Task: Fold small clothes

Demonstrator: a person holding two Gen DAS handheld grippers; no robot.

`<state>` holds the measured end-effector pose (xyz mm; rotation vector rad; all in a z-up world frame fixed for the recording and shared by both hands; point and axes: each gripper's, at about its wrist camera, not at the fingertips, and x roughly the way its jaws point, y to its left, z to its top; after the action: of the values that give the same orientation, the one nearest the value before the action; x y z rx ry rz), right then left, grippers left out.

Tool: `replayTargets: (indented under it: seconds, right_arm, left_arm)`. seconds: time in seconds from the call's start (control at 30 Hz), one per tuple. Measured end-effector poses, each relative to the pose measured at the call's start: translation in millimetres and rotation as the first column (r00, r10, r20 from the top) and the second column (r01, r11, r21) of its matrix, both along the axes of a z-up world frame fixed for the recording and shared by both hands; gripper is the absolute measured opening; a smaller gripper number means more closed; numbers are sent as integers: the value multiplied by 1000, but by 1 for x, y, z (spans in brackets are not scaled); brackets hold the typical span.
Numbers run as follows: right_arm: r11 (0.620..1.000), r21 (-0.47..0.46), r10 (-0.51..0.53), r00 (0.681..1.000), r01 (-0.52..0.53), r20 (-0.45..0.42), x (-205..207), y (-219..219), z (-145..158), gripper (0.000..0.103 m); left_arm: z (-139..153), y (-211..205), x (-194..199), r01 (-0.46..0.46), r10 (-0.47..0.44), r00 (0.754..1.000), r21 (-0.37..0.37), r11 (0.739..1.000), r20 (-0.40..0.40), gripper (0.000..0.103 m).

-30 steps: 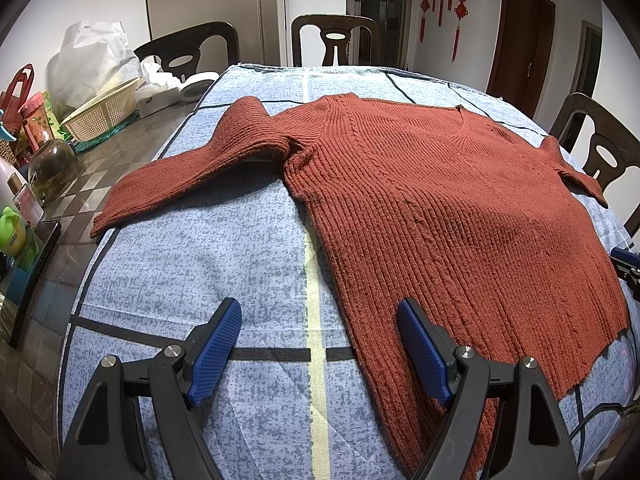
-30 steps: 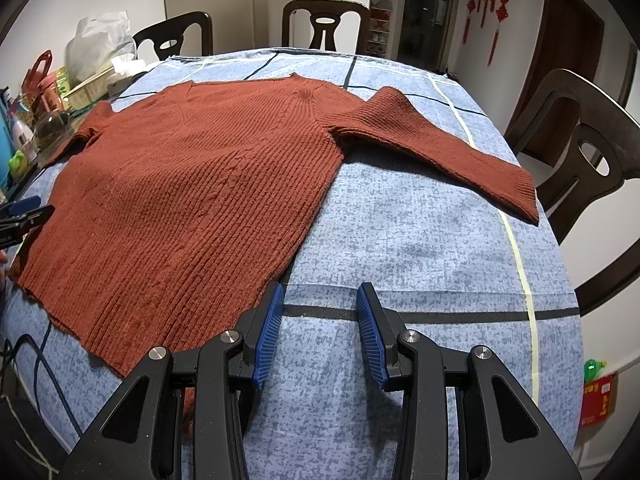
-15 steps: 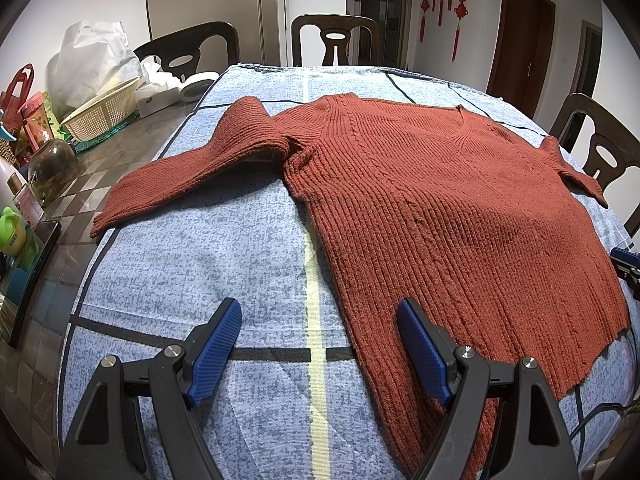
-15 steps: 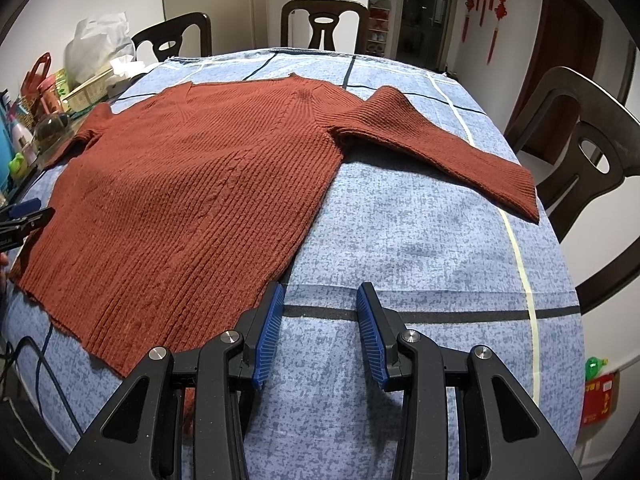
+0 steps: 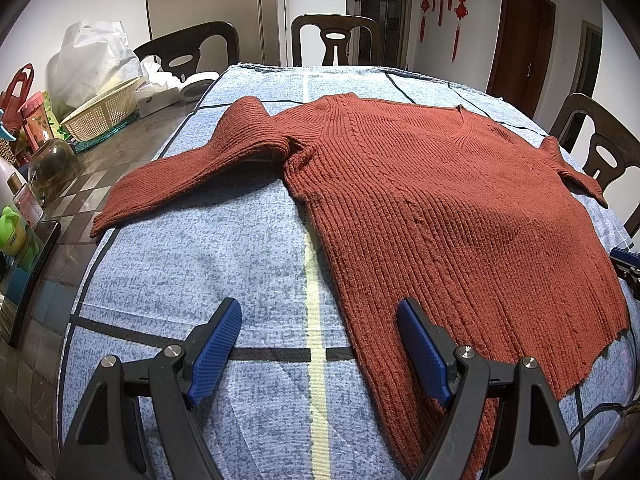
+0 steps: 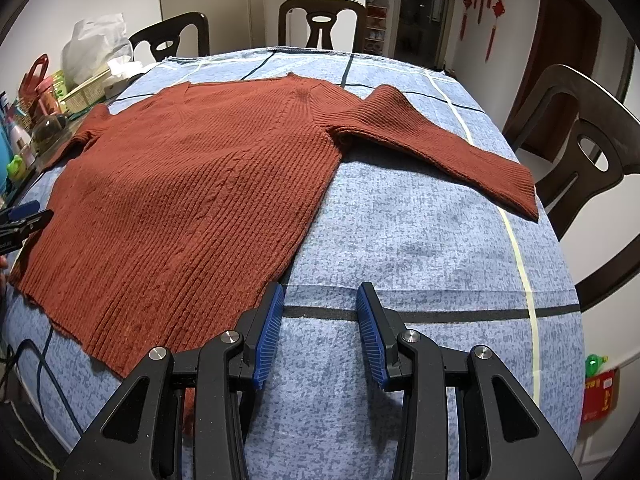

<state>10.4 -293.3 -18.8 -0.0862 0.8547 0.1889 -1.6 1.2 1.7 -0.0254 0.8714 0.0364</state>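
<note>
A rust-red ribbed sweater (image 5: 440, 200) lies flat on the blue cloth-covered table (image 5: 224, 264), both sleeves spread outward; it also shows in the right wrist view (image 6: 192, 200). My left gripper (image 5: 320, 320) is open wide and empty, above the sweater's lower left hem corner, its right finger over the knit. My right gripper (image 6: 320, 304) is open and empty at the sweater's lower right hem corner, its left finger at the knit's edge. The left sleeve cuff (image 5: 116, 216) reaches the cloth's edge. The right sleeve cuff (image 6: 516, 192) lies near the table's right edge.
Dark wooden chairs (image 5: 336, 40) stand around the table, one close on the right (image 6: 580, 152). At the left edge sit a plastic basket (image 5: 104, 116), a white bag (image 5: 92, 64), a glass jar (image 5: 52, 168), bottles and a phone (image 5: 32, 272).
</note>
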Motion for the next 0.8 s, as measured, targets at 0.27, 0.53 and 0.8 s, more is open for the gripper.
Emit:
replayTargets:
  seconds: [0.27, 0.53, 0.8]
  right_arm:
    - [1000, 1, 0, 1000, 0, 2, -1, 0, 0, 39]
    - [1000, 6, -1, 1000, 1, 9, -2, 0, 0, 39]
    - [1000, 4, -1, 1000, 1, 8, -2, -1, 0, 39]
  left_arm:
    - [0, 0, 0, 0, 0, 1000, 0, 1000, 0, 83]
    - [0, 0, -1, 0, 0, 1000, 0, 1000, 1, 83]
    - [0, 1, 0, 0, 0, 1000, -1, 1000, 1, 83]
